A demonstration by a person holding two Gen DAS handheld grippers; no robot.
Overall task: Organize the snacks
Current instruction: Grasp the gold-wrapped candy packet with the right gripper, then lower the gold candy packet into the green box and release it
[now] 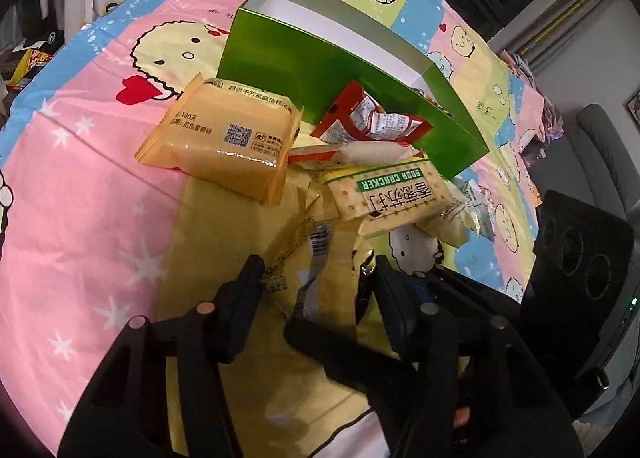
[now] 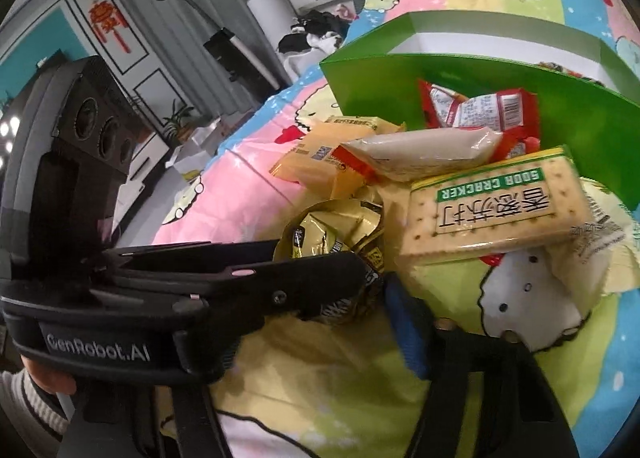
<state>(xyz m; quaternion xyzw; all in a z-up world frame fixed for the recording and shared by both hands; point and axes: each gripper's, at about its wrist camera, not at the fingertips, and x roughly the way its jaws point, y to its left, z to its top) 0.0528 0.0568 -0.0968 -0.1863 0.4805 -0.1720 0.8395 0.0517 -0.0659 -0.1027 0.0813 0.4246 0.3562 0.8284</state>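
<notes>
Left wrist view: cartoon-print bedspread (image 1: pixel 80 197); green box (image 1: pixel 288 69), open-topped, with red packets (image 1: pixel 368 117) inside; outside its near wall a heap of orange-yellow biscuit pack (image 1: pixel 216 141), soda cracker pack (image 1: pixel 392 193) and white sachet (image 1: pixel 372 151); nearest, gold crinkled wrapper (image 1: pixel 312 258), thin and glossy, between the spread fingers of the left gripper (image 1: pixel 316 278), not yet pinched. Right wrist view: right gripper (image 2: pixel 368 298), jaws apart, close beside the same wrapper (image 2: pixel 340 234). Likely faults: slippery foil sliding out of a shallow pinch; the two tools colliding; the heap toppling if nudged.
</notes>
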